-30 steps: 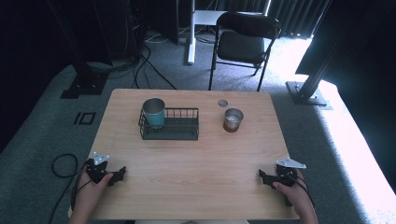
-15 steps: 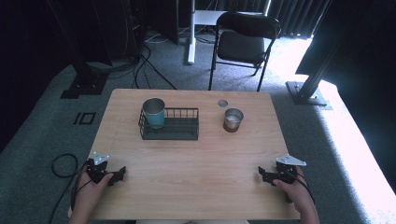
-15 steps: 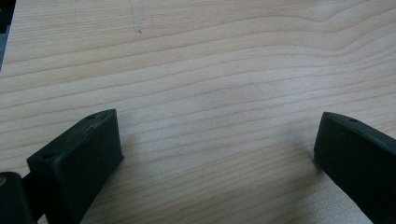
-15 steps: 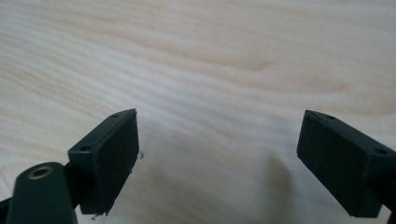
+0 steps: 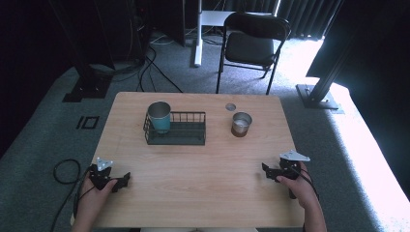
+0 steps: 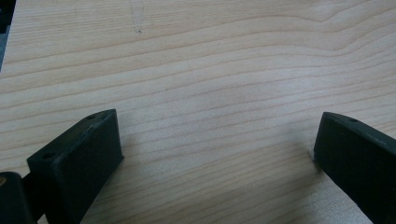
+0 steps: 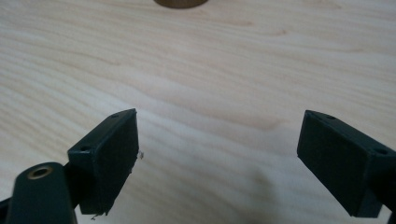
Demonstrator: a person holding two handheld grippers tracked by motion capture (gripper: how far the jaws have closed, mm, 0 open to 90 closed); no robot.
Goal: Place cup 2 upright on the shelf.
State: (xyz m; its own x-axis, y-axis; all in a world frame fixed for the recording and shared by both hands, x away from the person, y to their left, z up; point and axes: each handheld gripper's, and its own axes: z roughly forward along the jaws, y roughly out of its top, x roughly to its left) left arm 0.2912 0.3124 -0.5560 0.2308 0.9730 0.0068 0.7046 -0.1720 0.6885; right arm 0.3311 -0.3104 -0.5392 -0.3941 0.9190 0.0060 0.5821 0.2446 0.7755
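**Both grippers empty at the near edge; nothing yet taken up**

Near the near left corner of the table (image 5: 193, 193) the left gripper (image 5: 123, 180) is held low, its jaws spread wide over bare wood. Near the near right corner the right gripper (image 5: 265, 170) is likewise held with jaws wide apart and nothing between them; in the right gripper view its jaws are aimed across the wood at the base of the metal cup (image 7: 181, 3)

Farther off, toward the far edge, a wire rack (image 5: 175, 129) is seen left of centre, with a teal cup (image 5: 159, 116) standing upright in its left end. The metal cup (image 5: 241, 123) stands on the table right of the rack, apart from it, and a small round lid (image 5: 230, 107) lies just beyond it, near the far edge

The work is judged to be at its very start: no thing is gripped or touched, and the reach to the metal cup, well apart from the right gripper, is all still to be made

Counted: two grippers, two cups, one rack, one lid
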